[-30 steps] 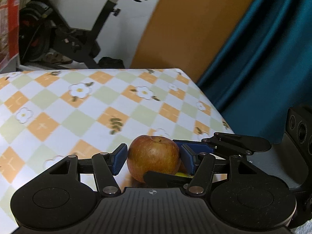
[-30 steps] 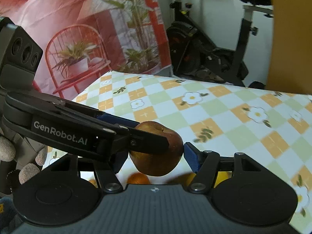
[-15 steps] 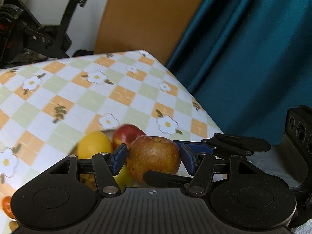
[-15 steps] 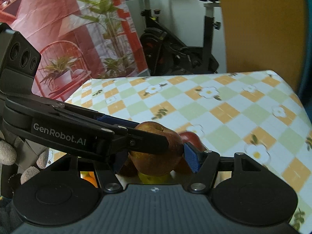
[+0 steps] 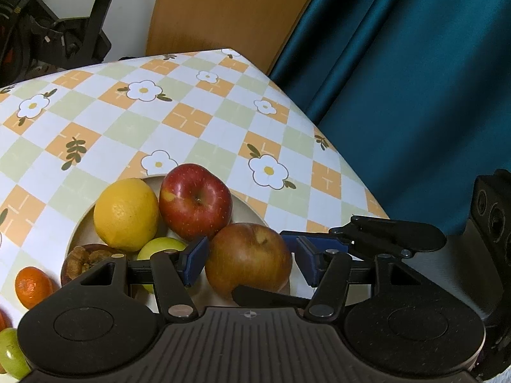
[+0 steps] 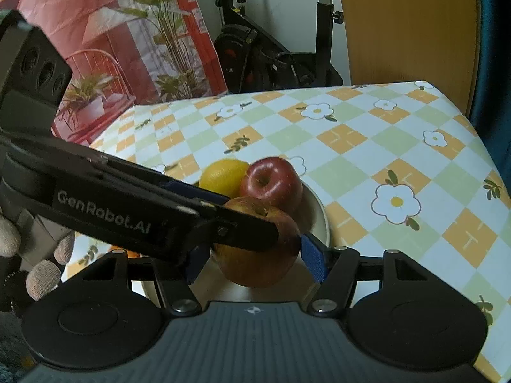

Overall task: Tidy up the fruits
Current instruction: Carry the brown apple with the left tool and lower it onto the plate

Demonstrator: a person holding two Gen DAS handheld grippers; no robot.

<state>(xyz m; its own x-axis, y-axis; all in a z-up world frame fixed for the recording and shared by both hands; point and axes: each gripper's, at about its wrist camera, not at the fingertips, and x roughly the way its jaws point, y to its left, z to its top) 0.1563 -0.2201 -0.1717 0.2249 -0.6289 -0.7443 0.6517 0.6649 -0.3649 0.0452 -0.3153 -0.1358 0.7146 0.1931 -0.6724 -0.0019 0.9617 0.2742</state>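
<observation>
A brownish-red apple (image 5: 249,260) sits between the blue pads of both grippers, just over the near side of a pale bowl (image 5: 246,199). My left gripper (image 5: 247,260) and my right gripper (image 6: 255,257) cross at it and both are shut on the apple (image 6: 258,255). The bowl (image 6: 317,214) holds a red apple (image 5: 194,199), a yellow lemon (image 5: 126,212), a green fruit (image 5: 159,245) and a walnut-like brown item (image 5: 81,260). The red apple (image 6: 271,183) and lemon (image 6: 223,175) show behind the held one.
An orange mandarin (image 5: 32,285) and a green fruit (image 5: 11,354) lie on the checked tablecloth (image 5: 134,127) left of the bowl. The table's right edge (image 5: 345,159) meets a teal curtain (image 5: 415,79). An exercise bike (image 6: 271,57) stands beyond the far edge.
Both grippers carried the apple right and down across the table to the bowl. The bowl with its fruits has come into view under the apple.
</observation>
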